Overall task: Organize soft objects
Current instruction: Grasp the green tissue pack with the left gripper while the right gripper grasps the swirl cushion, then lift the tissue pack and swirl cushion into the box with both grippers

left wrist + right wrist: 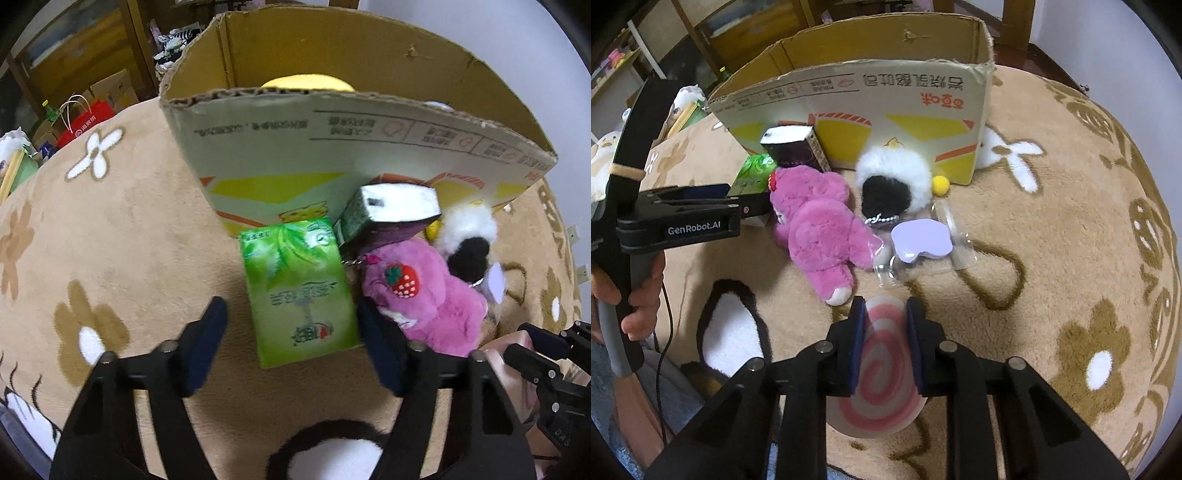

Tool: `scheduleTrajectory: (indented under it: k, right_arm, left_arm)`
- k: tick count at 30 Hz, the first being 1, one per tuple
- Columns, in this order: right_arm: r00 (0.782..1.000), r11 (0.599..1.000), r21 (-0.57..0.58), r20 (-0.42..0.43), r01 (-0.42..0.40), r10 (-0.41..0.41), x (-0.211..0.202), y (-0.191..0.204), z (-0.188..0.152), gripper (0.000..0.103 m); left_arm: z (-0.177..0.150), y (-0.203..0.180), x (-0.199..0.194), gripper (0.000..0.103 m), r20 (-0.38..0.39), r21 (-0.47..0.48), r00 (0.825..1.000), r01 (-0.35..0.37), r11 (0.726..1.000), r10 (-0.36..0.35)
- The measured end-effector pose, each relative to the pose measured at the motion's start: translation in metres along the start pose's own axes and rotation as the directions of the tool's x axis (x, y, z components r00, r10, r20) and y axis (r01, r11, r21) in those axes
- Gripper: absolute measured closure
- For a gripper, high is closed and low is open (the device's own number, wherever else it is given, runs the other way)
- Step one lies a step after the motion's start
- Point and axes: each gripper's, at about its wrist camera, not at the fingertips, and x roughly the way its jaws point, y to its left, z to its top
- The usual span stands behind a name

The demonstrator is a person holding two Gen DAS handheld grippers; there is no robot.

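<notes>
**Tan rug, bright toys**

The rug [1052,229] is tan plush with brown and white flowers and brown lettering. The box [332,147] is brown cardboard, its outer face pale with yellow and orange shapes and dark print. A green pack [301,291] carries leaf patterns. The carton [388,214] is dark purple with a white top. The bear [820,229] is pink-purple with a red strawberry. A puff [894,177] is white with a black centre, beside a yellow pompom [941,183]. The card [921,242] is lilac. The disc [882,369] shows a pink and white spiral. Gripper pads [858,347] are navy on black frames.
</notes>
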Motion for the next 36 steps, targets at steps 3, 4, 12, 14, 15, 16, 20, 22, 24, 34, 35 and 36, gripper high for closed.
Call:
scheduleTrajectory:
  k: [3,4,12,14,15,16,20,22,24,34,35,36]
  right_arm:
    - [1.0,1.0,0.021,0.015,-0.008,0.008,-0.003,-0.005,-0.001,0.082]
    - [1.0,1.0,0.026,0.026,-0.004,0.004,-0.005,-0.006,-0.001,0.083]
    - [0.987,1.0,0.022,0.161,0.009,-0.013,-0.029,-0.006,0.001,0.085]
    - [0.981,1.0,0.015,0.195,0.013,-0.016,-0.035,-0.006,0.003,0.085]
    - [0.977,1.0,0.012,0.215,0.015,-0.017,-0.039,-0.005,0.004,0.085]
    - [0.972,1.0,0.008,0.235,0.018,-0.019,-0.042,-0.005,0.005,0.085]
    - [0.952,1.0,0.001,0.306,0.011,-0.011,-0.057,-0.007,0.009,0.085]
    - [0.941,1.0,0.006,0.34,0.004,-0.006,-0.064,-0.008,0.01,0.085]
    - [0.928,1.0,0.004,0.372,0.0,-0.001,-0.072,-0.009,0.013,0.085]
    - [0.85,1.0,-0.011,0.527,0.011,-0.003,-0.108,-0.009,0.038,0.086]
    - [0.845,1.0,-0.012,0.535,0.013,-0.005,-0.11,-0.009,0.041,0.085]
    - [0.838,1.0,-0.013,0.545,0.014,-0.005,-0.112,-0.009,0.045,0.085]
  left_arm:
    - [-0.001,0.001,-0.002,0.05,0.011,-0.017,1.0,0.027,0.999,-0.026]
    - [-0.002,0.001,-0.005,0.05,0.019,-0.02,0.999,0.029,0.999,-0.029]
    - [-0.015,-0.008,-0.036,0.05,0.086,-0.024,0.996,0.002,1.0,0.0]
    - [-0.018,-0.01,-0.048,0.05,0.11,-0.019,0.994,-0.011,1.0,0.013]
    - [-0.021,-0.011,-0.053,0.05,0.122,-0.018,0.992,-0.017,1.0,0.019]
    - [-0.023,-0.012,-0.059,0.05,0.136,-0.016,0.99,-0.025,1.0,0.027]
    - [-0.031,-0.011,-0.083,0.05,0.21,-0.014,0.977,-0.042,0.999,0.044]
    - [-0.034,-0.013,-0.094,0.05,0.245,-0.009,0.968,-0.052,0.999,0.052]
    - [-0.036,-0.015,-0.107,0.05,0.286,-0.002,0.956,-0.063,0.998,0.061]
    - [-0.026,-0.015,-0.148,0.05,0.477,0.008,0.875,-0.098,0.995,0.082]
    - [-0.025,-0.016,-0.152,0.05,0.494,0.013,0.866,-0.097,0.995,0.078]
    - [-0.023,-0.017,-0.155,0.05,0.507,0.018,0.858,-0.097,0.995,0.074]
